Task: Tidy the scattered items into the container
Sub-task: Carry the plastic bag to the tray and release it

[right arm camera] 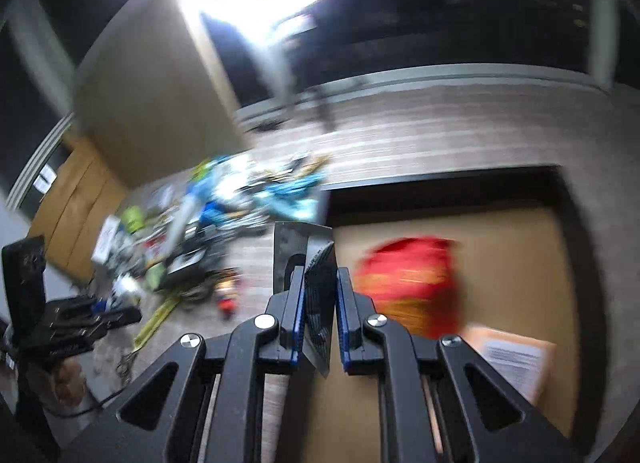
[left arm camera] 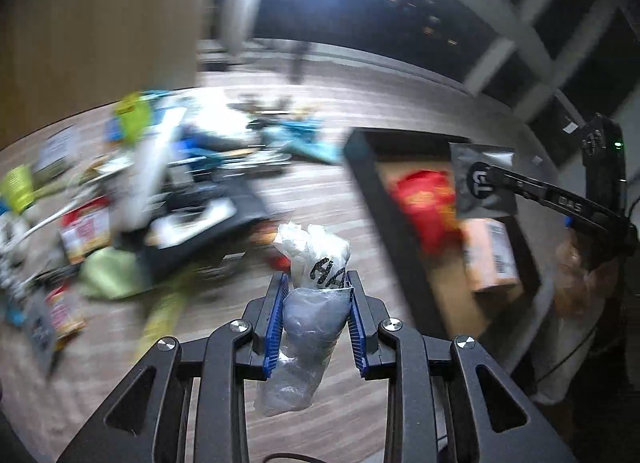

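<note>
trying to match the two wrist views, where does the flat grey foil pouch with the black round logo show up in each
Left wrist view: the flat grey foil pouch is at the right, clamped in the right gripper, over the black-walled container.
Right wrist view: the pouch is at the centre, edge-on, between that gripper's blue pads.
Shared landmark: the red bag lying in the container.

- The heap of scattered items (left arm camera: 168, 183) on the floor left of the black container (left arm camera: 362, 167) is smeared by blur; single things cannot be told.
- The red bag (right arm camera: 408, 287) inside the container is blurred, its print unreadable.
- The orange packet (right arm camera: 516, 363) beside it has unreadable label text.
</note>
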Motion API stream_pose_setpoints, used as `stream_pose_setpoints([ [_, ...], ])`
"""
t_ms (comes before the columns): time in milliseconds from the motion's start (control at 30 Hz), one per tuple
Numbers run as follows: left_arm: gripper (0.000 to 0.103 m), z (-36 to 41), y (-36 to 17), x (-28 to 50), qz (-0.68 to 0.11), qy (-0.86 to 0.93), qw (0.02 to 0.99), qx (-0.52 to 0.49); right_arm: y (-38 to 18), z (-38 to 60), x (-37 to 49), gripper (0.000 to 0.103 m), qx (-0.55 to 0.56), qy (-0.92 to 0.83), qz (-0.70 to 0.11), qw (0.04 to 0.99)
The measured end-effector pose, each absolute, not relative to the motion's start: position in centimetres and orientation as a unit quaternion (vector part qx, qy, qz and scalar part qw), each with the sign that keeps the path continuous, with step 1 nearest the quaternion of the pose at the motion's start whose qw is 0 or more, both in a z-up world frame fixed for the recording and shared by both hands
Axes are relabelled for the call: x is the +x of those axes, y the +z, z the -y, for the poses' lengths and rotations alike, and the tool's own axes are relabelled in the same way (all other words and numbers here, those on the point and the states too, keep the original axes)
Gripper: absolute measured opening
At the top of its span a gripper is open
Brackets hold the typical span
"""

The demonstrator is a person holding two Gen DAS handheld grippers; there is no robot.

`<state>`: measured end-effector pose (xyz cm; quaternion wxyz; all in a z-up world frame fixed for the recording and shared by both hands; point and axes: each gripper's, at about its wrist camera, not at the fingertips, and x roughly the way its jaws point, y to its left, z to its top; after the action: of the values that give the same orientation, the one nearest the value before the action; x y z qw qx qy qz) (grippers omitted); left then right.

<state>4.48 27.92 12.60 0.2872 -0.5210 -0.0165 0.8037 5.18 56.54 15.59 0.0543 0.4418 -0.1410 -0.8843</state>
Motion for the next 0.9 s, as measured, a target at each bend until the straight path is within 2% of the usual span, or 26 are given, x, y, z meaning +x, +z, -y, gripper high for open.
stream_pose_setpoints([
  [233, 0.027, -38.2, 12.7, 7.2, -0.020, 0.765, 0.372, -0.525, 16.1, -65.5, 10.3, 0.013, 0.424, -0.886, 0.178, -0.066],
  [500, 0.028, -44.4, 13.4, 9.3, -0.047, 0.739, 0.426, -0.520, 15.8, -68.7, 13.9, 0.014, 0.427, -0.877, 0.183, -0.120],
  [533, 0.036, -44.9, 13.5, 9.5, -0.049, 0.737, 0.431, -0.519, 15.7, -68.6, 13.8, 0.018, 0.430, -0.877, 0.180, -0.119],
  [567, 0.060, -45.3, 13.4, 9.6, -0.056, 0.737, 0.428, -0.521, 15.6, -68.5, 13.8, 0.025, 0.434, -0.875, 0.175, -0.122],
  [600, 0.071, -45.7, 13.4, 9.8, -0.063, 0.739, 0.421, -0.522, 15.6, -68.5, 13.8, 0.048, 0.437, -0.873, 0.172, -0.130],
  [633, 0.078, -45.8, 13.4, 10.0, -0.065, 0.744, 0.417, -0.518, 15.7, -68.5, 13.8, 0.066, 0.435, -0.873, 0.170, -0.139],
  [900, 0.077, -43.5, 14.1, 10.0, -0.068, 0.764, 0.400, -0.502, 16.9, -66.3, 12.7, 0.066, 0.418, -0.888, 0.158, -0.109],
])
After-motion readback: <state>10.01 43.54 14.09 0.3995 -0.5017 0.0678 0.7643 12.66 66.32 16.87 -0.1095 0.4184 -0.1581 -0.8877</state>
